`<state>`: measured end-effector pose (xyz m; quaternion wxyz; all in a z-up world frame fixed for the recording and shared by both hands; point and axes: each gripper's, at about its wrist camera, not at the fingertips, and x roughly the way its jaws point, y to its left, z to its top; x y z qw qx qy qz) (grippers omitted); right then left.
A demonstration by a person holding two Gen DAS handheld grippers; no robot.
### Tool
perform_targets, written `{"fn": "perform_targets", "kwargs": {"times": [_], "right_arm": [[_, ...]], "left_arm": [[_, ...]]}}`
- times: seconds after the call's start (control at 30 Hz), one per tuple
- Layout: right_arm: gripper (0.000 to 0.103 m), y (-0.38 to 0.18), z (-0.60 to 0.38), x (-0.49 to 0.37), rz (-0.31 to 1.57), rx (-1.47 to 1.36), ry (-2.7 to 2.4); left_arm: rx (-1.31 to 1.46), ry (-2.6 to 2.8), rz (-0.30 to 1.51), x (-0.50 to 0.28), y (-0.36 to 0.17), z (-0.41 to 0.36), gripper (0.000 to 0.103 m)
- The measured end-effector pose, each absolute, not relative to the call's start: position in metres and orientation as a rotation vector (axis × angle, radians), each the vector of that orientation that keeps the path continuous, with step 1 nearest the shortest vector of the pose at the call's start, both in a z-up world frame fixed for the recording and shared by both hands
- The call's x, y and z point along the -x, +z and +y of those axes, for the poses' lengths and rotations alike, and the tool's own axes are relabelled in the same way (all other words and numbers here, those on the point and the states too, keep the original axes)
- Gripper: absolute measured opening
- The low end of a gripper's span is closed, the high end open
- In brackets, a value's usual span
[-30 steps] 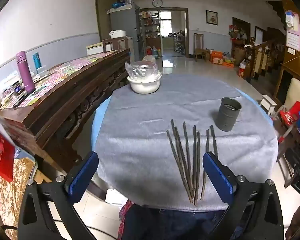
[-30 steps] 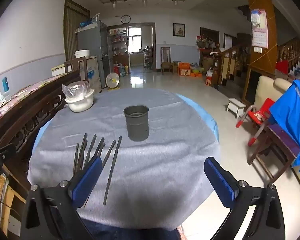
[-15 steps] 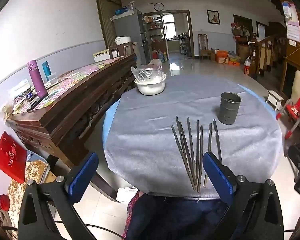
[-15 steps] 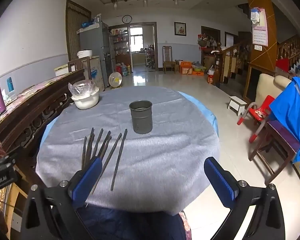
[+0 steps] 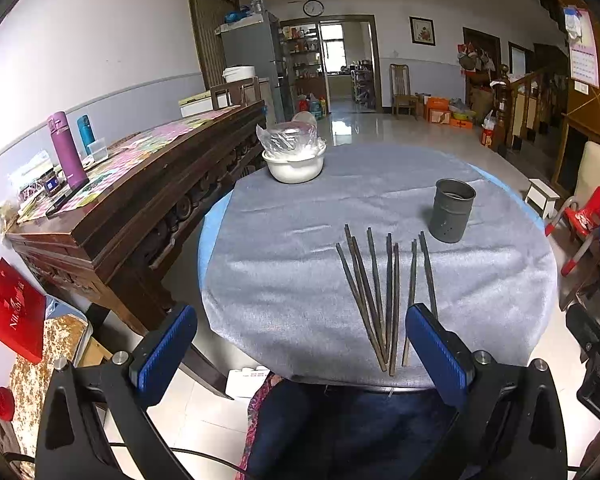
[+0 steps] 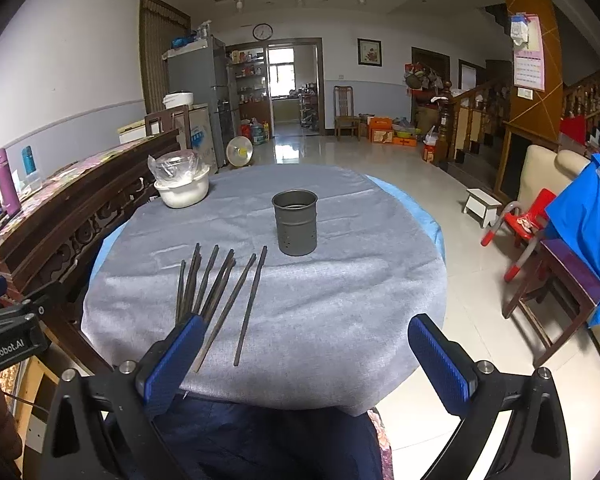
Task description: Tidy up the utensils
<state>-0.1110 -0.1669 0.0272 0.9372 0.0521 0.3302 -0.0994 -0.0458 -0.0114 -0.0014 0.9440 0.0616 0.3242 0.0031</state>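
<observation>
Ahead of both tongs point(image 5: 300, 354), chopsticks point(image 5: 384, 296)

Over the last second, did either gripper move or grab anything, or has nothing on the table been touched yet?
Both grippers pulled back and rose: in each view the table now sits farther off and more of the person's lap shows. Neither took hold of anything; the left gripper and right gripper stayed open and empty. The chopsticks still lie loose on the grey cloth, with the metal cup and white bowl where they were.
</observation>
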Motion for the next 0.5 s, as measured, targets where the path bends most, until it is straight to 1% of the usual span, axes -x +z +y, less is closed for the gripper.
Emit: {"fn": "perform_targets", "kwargs": {"times": [0.5], "right_arm": [[0.103,0.0268,-0.1624,0.1095,0.673,-0.114,-0.206]], "left_arm": [[-0.106,-0.002,0.654,0.0467,-0.0002,-0.0065,0.103]]}}
